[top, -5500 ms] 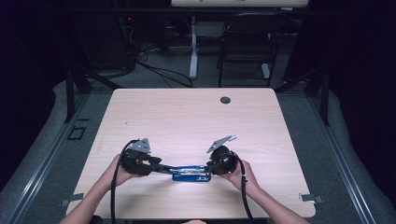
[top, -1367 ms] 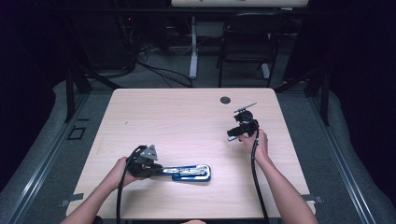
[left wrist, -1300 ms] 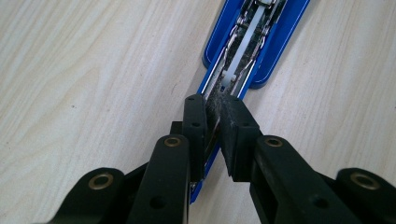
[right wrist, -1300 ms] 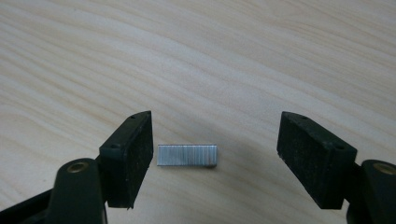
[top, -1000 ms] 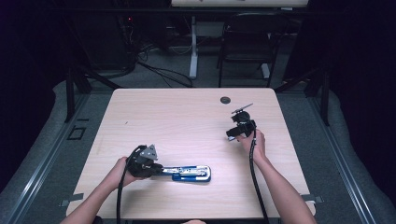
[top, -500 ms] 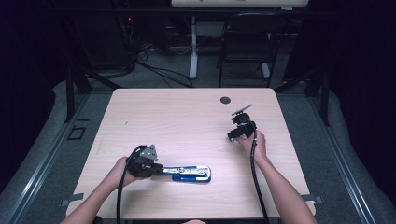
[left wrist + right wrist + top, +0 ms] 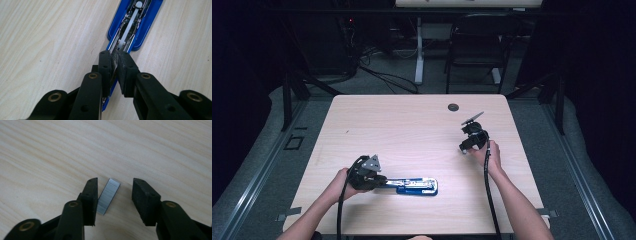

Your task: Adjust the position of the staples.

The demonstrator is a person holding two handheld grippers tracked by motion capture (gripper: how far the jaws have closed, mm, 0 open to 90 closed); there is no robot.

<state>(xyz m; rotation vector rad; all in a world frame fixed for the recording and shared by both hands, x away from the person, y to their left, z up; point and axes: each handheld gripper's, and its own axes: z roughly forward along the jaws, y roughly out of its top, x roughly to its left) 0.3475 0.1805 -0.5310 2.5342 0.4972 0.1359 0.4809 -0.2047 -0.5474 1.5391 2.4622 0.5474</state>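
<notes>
The work in hand looks like refilling an opened blue stapler (image 7: 414, 186) with a strip of staples (image 7: 108, 195). The stapler lies at the lower middle of the high view, near the front edge of the table (image 7: 387, 125), its long axis running left to right across the frame. The left claw (image 7: 114, 61) is clamped tight on the stapler's near end, pinning it; in the left gripper view the open magazine channel with its white pusher rod stretches away toward the top of the frame. No staples can be made out in that channel.

The staple strip rests flat on the table at the right of the high view, well apart from the stapler. In the right gripper view it lies between the jaws of the right claw (image 7: 115, 188), its long axis tilted from lower left to upper right, nearly along the jaws. The jaws have just been closing and stand at a middling gap: the left one is just beside the strip's lower end, the right one clearly apart from it. The right hand (image 7: 489, 152) is the nearer one; a grip probably calls for closing further across the strip's narrow width.
</notes>
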